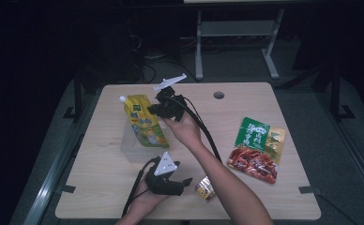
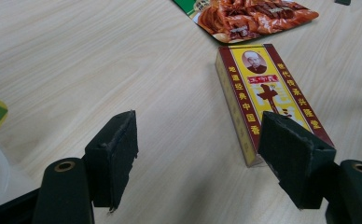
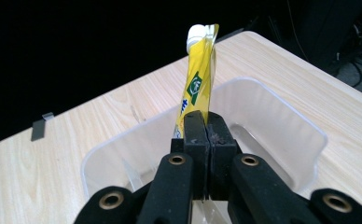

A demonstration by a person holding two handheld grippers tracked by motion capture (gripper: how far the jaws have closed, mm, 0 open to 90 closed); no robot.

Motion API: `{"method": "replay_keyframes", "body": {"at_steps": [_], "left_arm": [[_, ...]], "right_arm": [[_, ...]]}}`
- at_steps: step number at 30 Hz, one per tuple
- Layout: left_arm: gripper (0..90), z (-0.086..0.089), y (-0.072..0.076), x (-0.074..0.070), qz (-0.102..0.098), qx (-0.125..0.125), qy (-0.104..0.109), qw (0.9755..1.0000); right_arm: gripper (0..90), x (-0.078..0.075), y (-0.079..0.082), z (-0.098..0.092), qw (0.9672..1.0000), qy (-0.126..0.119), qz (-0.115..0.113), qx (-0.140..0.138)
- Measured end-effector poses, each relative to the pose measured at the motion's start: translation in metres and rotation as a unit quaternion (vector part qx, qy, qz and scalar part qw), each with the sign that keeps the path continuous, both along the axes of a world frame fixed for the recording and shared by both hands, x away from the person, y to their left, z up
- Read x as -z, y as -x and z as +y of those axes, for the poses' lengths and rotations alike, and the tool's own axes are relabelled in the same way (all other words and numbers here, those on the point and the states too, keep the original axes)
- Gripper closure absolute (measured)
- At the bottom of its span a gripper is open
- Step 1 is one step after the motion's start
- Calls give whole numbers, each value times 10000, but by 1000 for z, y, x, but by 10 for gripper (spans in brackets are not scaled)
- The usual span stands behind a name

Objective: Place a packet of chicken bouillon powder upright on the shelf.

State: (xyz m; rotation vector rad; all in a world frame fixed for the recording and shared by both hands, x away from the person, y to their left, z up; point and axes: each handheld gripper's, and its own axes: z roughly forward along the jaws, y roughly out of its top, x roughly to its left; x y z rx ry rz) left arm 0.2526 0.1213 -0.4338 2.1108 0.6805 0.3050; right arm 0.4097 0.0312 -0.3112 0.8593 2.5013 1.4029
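A yellow spout pouch with a white cap stands upright over a clear plastic bin, left of the table's middle. My right gripper is shut on the pouch's edge. In the right gripper view the closed jaws pinch the pouch above the bin. My left gripper rests low near the front edge, open. Its pads stand wide apart over bare wood. A small red and yellow box lies just ahead of the right-hand pad and is not held.
A green and red snack pack lies flat at the right of the table, and its end appears as the snack pack in the left gripper view. The small box sits by the front edge. A round hole marks the far side.
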Motion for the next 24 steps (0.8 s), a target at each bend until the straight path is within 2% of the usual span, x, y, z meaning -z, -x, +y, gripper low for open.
{"method": "replay_keyframes", "body": {"at_steps": [2, 5, 7, 14, 17, 19, 20, 23, 24], "left_arm": [[281, 0, 1, 0, 24, -2, -4, 10000], [281, 0, 1, 0, 18, -2, -4, 10000], [281, 0, 1, 0, 23, -38, 63, 10000], [281, 1, 1, -1, -3, -29, 34, 10000], [281, 1, 0, -1, -10, -22, 19, 10000], [281, 1, 0, -1, -12, -25, 32, 10000], [281, 1, 0, -1, -13, -24, 32, 10000], [281, 1, 0, -2, -24, -16, -6, 10000], [281, 1, 0, -2, 7, -34, 10, 10000]], "right_arm": [[898, 0, 1, -1, 10000, 44, -6, -24], [900, -1, 5, 0, 9998, 179, -61, 82], [900, -1, 6, 0, 9995, 243, -132, 133], [900, 0, 6, -3, 9993, 297, -127, 206], [881, 0, 5, -4, 9996, 259, 22, 114], [840, 1, 6, -3, 9992, 386, 71, 59], [811, 5, 5, 0, 9986, 476, 229, -13], [817, 9, 5, 0, 9983, 509, 264, -97], [816, 11, 5, 1, 9980, 509, 365, -128]]}}
